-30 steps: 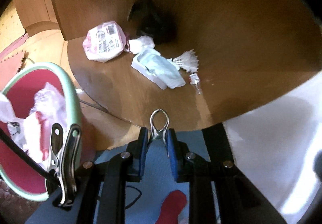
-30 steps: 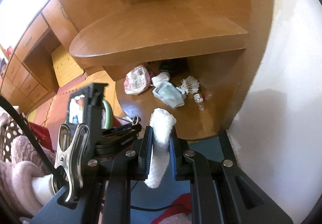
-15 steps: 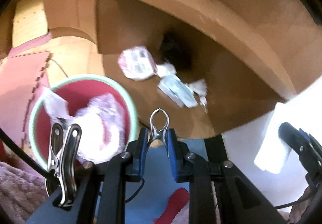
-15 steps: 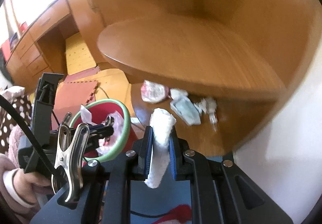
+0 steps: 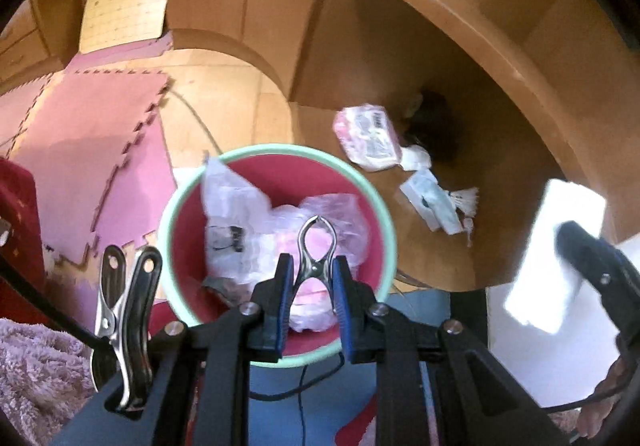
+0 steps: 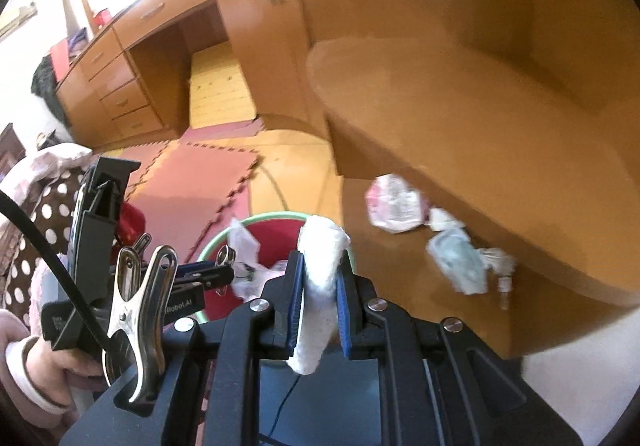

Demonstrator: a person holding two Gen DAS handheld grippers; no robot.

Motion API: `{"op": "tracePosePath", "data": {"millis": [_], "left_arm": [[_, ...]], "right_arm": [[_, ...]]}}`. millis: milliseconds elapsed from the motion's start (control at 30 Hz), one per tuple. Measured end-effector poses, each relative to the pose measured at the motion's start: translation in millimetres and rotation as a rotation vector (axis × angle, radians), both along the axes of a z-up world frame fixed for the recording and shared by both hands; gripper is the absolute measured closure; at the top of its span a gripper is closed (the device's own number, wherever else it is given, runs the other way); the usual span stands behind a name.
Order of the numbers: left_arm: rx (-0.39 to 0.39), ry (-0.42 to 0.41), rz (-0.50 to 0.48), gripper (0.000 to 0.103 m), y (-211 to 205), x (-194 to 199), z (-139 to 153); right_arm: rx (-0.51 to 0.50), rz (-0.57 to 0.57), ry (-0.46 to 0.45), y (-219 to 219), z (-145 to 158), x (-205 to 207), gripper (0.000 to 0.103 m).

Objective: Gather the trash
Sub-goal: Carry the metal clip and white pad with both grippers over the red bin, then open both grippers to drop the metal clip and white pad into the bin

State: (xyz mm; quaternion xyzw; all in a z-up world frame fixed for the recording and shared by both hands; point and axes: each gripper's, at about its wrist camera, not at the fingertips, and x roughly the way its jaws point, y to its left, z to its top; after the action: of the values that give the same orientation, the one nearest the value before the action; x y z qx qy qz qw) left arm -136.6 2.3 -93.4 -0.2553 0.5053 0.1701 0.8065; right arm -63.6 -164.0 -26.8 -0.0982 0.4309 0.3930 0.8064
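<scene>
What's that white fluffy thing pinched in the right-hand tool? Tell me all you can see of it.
The white wad looks like a soft, fuzzy roll of tissue or cloth. It stands nearly upright between the right gripper's blue pads, which squeeze its middle; its rounded top pokes above them, its tail hangs below. Behind it sits the bin.

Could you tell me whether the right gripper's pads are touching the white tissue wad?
Touching: the right wrist view shows the right gripper with both blue pads pressed against the white tissue wad.

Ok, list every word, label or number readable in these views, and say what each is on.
"Robot.AI" (first character unclear): white print on the left gripper body.
Pink packet on the shelf: printed label, too blurred to read.
Clear plastic wrapper in the bin: dark print, unreadable.
Nothing else legible.
</scene>
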Motion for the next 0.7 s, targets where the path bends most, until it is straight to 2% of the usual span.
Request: {"op": "tracePosePath", "data": {"millis": [133, 300, 433, 700], "left_arm": [[0.003, -0.013, 0.014, 0.083, 15, -11, 0], [0.025, 0.033, 0.015, 0.083, 33, -14, -12], [0.024, 0.093, -0.014, 0.083, 41, -8, -37], [-0.054, 0.15, -0.053, 0.083, 50, 3, -84]], "right_arm": [[-0.009, 0.029, 0.038, 27, -18, 0, 0.087], [-0.037, 0.084, 0.066, 54, -39, 0, 0.087], [-0.073, 0.101, 0.082, 74, -57, 1, 0.087], [-0.166, 0.086, 0.14, 94, -100, 16, 0.087]]}}
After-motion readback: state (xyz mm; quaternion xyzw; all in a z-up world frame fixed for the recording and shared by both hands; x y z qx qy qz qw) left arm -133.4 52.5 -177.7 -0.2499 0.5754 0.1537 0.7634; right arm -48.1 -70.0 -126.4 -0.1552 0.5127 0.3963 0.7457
